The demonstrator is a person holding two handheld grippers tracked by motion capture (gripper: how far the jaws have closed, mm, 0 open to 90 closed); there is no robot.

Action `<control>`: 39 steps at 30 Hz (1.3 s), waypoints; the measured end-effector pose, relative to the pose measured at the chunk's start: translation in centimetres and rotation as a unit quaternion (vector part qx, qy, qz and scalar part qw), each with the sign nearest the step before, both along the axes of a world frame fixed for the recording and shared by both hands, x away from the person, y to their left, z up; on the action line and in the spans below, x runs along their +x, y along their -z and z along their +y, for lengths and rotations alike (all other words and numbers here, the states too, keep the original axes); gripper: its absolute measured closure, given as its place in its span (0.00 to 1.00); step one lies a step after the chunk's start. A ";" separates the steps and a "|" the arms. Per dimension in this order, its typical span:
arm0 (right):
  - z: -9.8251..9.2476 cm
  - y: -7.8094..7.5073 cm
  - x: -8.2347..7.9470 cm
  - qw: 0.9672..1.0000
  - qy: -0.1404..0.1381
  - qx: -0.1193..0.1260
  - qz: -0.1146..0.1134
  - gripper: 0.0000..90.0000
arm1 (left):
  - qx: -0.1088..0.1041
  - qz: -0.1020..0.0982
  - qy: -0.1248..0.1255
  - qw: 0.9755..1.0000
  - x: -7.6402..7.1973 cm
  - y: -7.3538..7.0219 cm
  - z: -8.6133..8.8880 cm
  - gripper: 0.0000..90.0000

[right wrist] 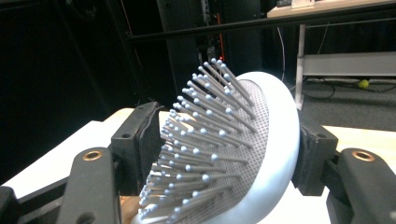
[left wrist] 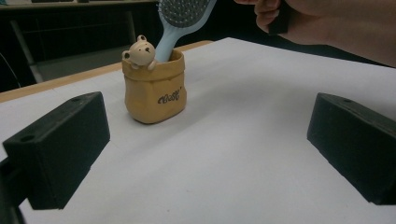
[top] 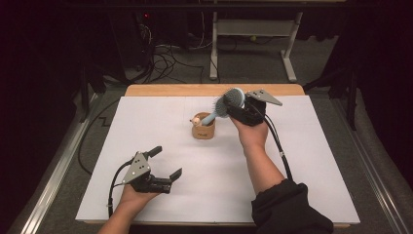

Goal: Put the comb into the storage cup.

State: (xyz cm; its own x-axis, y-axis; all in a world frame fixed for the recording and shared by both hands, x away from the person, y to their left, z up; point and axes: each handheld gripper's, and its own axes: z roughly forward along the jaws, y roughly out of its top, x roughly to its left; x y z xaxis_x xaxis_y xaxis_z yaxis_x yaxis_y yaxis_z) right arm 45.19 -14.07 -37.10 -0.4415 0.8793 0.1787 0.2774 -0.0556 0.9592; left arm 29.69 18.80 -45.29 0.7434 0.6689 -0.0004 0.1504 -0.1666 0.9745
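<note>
Pale blue plastic fills the gap of the right tongs [top: 233, 106]: the head of a hairbrush [top: 230, 99], bristles toward one jaw and smooth back toward the other. In the right gripper view the far jaw lies against the back of the head, while the near jaw meets the bristle tips; whether the pads press or have let go cannot be told. The brush handle runs down from the head into the pot [top: 203, 129], a tan sack-shaped holder with a small bear at its rim, so the brush leans out of the pot up and away toward the right tongs.

The step in hand looks like setting the brush into the pot. Next, the jaws should part fully and the tongs back off from the head without tipping the pot.

The left tongs [top: 166, 163] rest apart and empty on the bench [top: 311, 161], well short of the pot, nearer the person.
</note>
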 end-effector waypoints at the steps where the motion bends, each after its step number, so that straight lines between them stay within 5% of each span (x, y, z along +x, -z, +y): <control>1: 0.0 0.0 0.0 1.000 -0.002 0.001 0.000 0.40 | 0.000 0.001 -0.001 1.000 0.0 0.0 0.0 0.00; 13: 0.0 0.2 0.1 1.000 -0.010 -0.006 0.003 0.35 | 0.001 0.002 -0.002 1.000 0.1 0.1 0.1 0.00; 20: 0.2 0.6 0.2 0.999 -0.021 -0.025 0.014 0.23 | 0.004 0.004 -0.001 1.000 0.1 0.1 0.1 0.00; 33: -0.4 -0.3 -0.2 0.999 -0.038 -0.029 0.001 0.00 | 0.010 0.012 -0.008 1.000 0.3 0.2 0.1 0.00; 39: -1.0 -1.0 -0.8 0.999 -0.041 -0.033 0.002 0.00 | 0.008 0.012 -0.009 1.000 0.3 0.2 0.1 0.00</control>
State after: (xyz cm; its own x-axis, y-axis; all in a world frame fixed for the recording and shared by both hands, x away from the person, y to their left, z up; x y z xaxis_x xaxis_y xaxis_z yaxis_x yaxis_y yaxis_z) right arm 44.38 -15.04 -36.08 -0.5125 0.8497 0.1236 0.2830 0.0312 0.9586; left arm 29.98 18.95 -45.45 0.7314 0.6819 -0.0060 0.1758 -0.1801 0.9678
